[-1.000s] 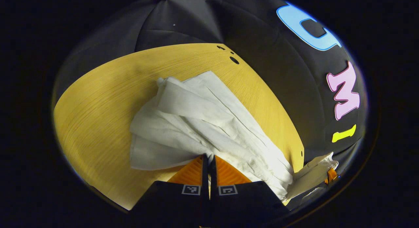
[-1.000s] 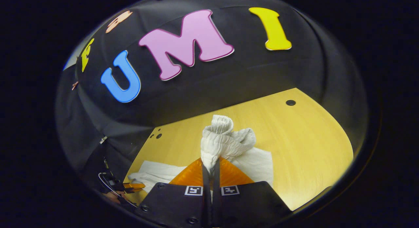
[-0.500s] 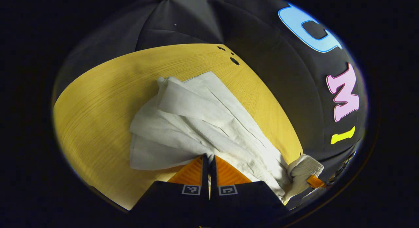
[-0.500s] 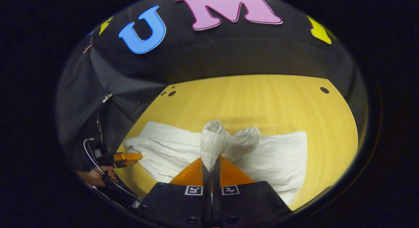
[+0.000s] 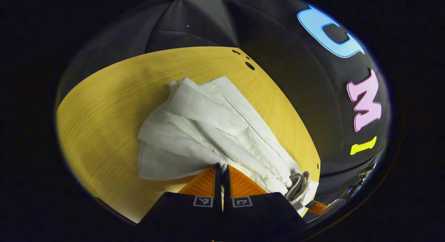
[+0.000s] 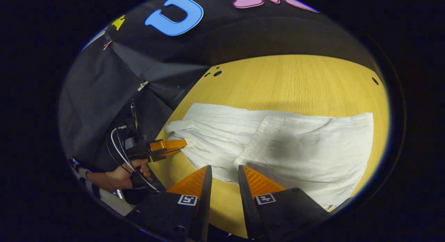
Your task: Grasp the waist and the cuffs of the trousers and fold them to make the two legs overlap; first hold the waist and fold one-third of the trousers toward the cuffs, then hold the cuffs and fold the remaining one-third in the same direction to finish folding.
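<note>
Since half a second ago the right gripper point(image 6: 222, 172) has let go of the gathered waistband point(image 6: 259, 139) it was pinching and lifting; its fingers now stand apart with nothing between them, hanging above the table's near edge. That waistband now lies flat on top of the trousers point(image 6: 313, 148), running as a ribbed strip slantwise across the middle of the cloth, so the waist part is folded over toward the cuffs.

White trousers spread along the yellow wooden table point(image 6: 295, 78), long axis running left to right in the right gripper view, wrinkled, with the folded layer on the right side.

Left gripper point(image 5: 221, 170): fingers closed together, pinching an edge of the trousers point(image 5: 208, 123) low against the table point(image 5: 104, 113). From its camera the cloth fans away up the table in long pleats. At the far lower right of that view, the bunched waistband point(image 5: 297, 186) sits at the end of the cloth, with the tip of the right gripper point(image 5: 316, 207) just past it.

In the right gripper view, the left gripper point(image 6: 167, 146) is at the left end of the trousers, tips touching the cloth's edge, held by a hand point(image 6: 121, 174) below it.
</note>
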The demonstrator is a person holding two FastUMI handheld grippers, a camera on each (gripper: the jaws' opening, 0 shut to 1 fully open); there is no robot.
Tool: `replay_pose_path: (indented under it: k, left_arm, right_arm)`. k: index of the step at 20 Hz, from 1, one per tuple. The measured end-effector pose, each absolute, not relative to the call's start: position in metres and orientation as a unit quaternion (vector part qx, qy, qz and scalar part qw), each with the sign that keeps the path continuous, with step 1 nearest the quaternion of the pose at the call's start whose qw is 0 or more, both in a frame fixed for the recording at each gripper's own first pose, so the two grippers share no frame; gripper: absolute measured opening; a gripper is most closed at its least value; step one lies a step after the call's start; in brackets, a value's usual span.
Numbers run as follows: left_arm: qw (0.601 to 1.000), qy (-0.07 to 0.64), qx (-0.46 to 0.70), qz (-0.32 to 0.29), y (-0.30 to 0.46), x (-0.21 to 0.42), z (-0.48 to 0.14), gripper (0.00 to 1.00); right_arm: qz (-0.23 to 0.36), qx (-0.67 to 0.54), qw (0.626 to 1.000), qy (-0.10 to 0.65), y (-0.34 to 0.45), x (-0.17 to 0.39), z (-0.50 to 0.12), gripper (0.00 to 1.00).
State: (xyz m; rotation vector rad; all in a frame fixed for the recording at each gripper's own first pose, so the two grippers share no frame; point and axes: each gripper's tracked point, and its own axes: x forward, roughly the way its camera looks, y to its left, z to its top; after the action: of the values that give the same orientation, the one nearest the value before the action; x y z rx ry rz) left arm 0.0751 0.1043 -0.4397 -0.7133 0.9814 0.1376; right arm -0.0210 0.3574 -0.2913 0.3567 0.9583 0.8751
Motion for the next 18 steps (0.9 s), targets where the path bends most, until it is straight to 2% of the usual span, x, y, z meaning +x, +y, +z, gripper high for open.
replay_pose_path:
  k: [3, 8, 11, 18]
  left_arm:
    - [0.820, 0.455, -0.340, 0.068, 0.105, 0.075, -0.439, 0.06]
    - [0.837, 0.416, -0.350, 0.059, 0.110, 0.079, -0.416, 0.06]
    - [0.861, 0.361, -0.359, 0.021, 0.096, 0.099, -0.372, 0.06]
    - [0.895, 0.309, -0.316, -0.064, 0.051, 0.130, -0.304, 0.06]
  right_arm:
    - [0.377, 0.163, 0.798, 0.441, 0.333, -0.010, -0.295, 0.46]
    - [0.297, 0.194, 0.829, 0.432, 0.265, 0.015, -0.305, 0.46]
    - [0.245, 0.214, 0.843, 0.428, 0.209, 0.021, -0.308, 0.46]
    - [0.149, 0.263, 0.852, 0.428, 0.124, 0.016, -0.326, 0.46]
